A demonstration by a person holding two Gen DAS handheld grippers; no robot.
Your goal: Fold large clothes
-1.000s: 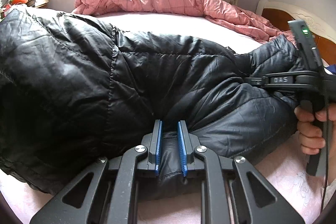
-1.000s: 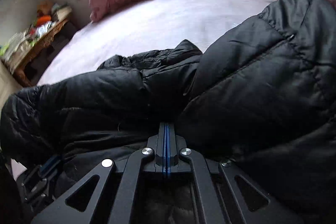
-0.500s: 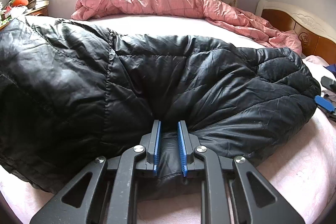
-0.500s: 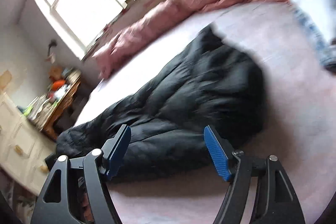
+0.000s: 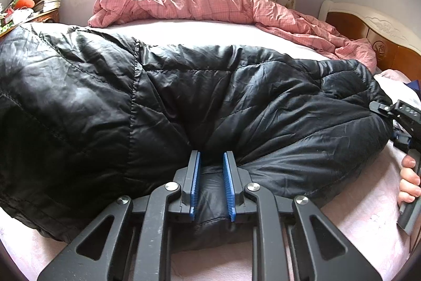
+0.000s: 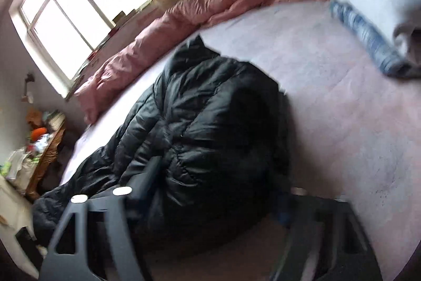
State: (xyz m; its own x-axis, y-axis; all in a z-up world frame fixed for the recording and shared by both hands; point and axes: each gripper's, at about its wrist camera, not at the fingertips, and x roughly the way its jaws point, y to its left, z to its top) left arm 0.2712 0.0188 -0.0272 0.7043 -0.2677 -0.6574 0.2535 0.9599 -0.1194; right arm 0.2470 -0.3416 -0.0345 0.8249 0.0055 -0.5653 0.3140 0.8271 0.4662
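Left tool pinching the puffy black quilted down jacket's hem, right tool, jaws just closing yet spread and empty beside it; slippery, springy padding may unfold.

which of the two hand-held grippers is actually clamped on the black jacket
The left hand-held gripper: its blue pads pinch a fold of the black jacket. The right hand-held gripper is open, gripping nothing.

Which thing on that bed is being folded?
Start at the bed's pale pink sheet. On its near side lies the black quilted puffer jacket. It is dark and shiny, unlike the rumpled pink duvet under the window.
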